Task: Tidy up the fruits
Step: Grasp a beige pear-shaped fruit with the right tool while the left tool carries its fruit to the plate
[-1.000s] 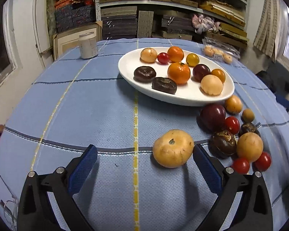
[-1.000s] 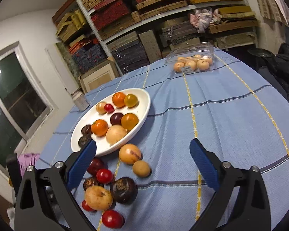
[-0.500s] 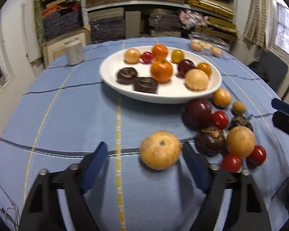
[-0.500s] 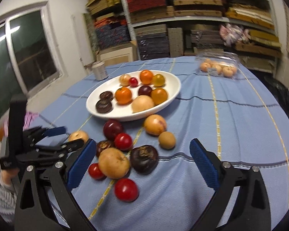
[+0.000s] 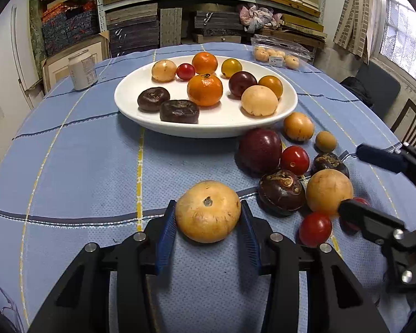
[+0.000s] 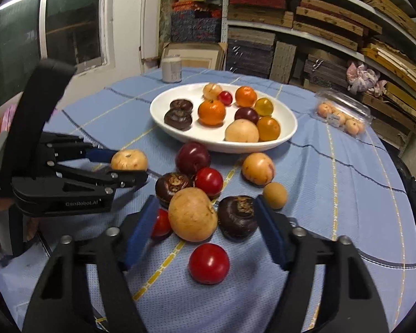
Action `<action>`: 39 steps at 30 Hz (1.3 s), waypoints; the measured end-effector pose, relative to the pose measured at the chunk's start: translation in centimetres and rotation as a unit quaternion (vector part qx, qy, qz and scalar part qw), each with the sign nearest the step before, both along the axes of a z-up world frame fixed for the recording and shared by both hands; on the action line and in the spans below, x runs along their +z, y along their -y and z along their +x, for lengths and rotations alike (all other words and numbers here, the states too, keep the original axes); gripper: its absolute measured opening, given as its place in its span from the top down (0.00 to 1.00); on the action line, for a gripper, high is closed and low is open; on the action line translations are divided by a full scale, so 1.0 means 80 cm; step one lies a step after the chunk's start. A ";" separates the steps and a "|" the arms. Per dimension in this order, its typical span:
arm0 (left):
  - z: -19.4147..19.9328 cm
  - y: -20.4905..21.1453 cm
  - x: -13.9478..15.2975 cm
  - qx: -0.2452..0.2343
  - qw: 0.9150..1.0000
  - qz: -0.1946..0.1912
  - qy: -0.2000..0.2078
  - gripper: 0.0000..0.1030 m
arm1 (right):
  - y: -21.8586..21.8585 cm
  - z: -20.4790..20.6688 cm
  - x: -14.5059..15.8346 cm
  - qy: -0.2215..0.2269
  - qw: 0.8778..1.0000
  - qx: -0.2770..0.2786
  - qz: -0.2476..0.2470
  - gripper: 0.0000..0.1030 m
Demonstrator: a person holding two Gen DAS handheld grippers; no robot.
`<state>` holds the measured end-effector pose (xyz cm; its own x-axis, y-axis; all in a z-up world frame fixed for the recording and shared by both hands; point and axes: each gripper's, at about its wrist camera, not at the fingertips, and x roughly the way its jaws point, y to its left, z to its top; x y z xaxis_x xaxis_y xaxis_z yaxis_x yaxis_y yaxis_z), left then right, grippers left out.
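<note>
A white oval plate (image 5: 130,105) (image 6: 287,133) holds several fruits: oranges, dark round ones, pale yellow ones, a cherry tomato. My left gripper (image 5: 208,231) is shut on a pale yellow round fruit (image 5: 208,211) on the blue cloth; it also shows in the right wrist view (image 6: 129,160). My right gripper (image 6: 205,231) is open, its fingers on either side of a yellow fruit (image 6: 192,213) and a dark brown fruit (image 6: 237,217) in the loose pile. A red tomato (image 6: 209,263) lies just in front of it.
More loose fruit lies right of the plate: a purple plum (image 5: 260,149), tomatoes (image 5: 294,160), a small brown fruit (image 5: 326,141). A white jar (image 5: 83,69) stands at the back left, a clear box of fruit (image 5: 280,52) at the back right. Shelves behind.
My left gripper has closed its jaws onto the pale yellow fruit. My right gripper has swung left and down over the loose pile, still open.
</note>
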<state>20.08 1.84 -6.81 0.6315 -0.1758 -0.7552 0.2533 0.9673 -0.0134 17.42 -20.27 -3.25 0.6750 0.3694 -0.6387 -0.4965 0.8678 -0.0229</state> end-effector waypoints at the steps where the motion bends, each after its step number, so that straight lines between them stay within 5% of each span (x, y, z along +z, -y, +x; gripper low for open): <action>1: -0.001 0.000 0.000 0.000 1.000 -0.001 0.000 0.56 | -0.002 0.001 -0.002 -0.005 1.000 0.005 -0.003 0.42; 9: -0.001 0.000 0.000 0.000 1.000 -0.001 0.000 0.56 | -0.004 0.014 -0.013 -0.047 0.999 0.020 0.014 0.45; 13: 0.000 -0.002 -0.001 0.000 1.000 -0.006 -0.001 0.56 | 0.001 0.016 -0.012 -0.061 0.997 0.020 0.035 0.63; 19: 0.000 -0.006 -0.001 0.001 1.000 -0.016 -0.004 0.56 | 0.011 0.019 -0.010 -0.075 0.995 0.014 0.062 0.64; 25: -0.009 -0.009 0.025 0.006 0.999 -0.031 0.036 0.56 | 0.042 0.022 0.016 -0.072 0.987 -0.002 0.142 0.69; 27: -0.003 -0.009 0.040 0.007 0.998 -0.039 0.045 0.56 | 0.050 0.030 0.025 -0.071 0.985 -0.009 0.158 0.80; 28: 0.002 -0.008 0.046 0.008 0.998 -0.038 0.049 0.56 | 0.053 0.040 0.032 -0.073 0.983 -0.009 0.165 0.96; 32: 0.052 -0.010 0.078 0.030 0.997 -0.036 0.063 0.57 | 0.057 0.084 0.058 -0.077 0.982 -0.018 0.169 0.96; 34: 0.074 -0.015 0.087 0.046 0.996 -0.046 0.066 0.57 | 0.053 0.100 0.058 -0.097 0.981 -0.002 0.168 0.91; 36: 0.079 -0.020 0.088 0.046 0.995 -0.065 0.063 0.57 | 0.045 0.085 0.056 -0.092 0.982 0.023 0.162 0.64; 37: 0.077 -0.020 0.087 0.041 0.995 -0.068 0.065 0.57 | 0.039 0.062 0.055 -0.064 0.989 0.035 0.132 0.41; 39: 0.072 -0.021 0.084 0.040 0.995 -0.063 0.069 0.56 | 0.027 0.023 0.045 -0.023 0.996 0.051 0.067 0.34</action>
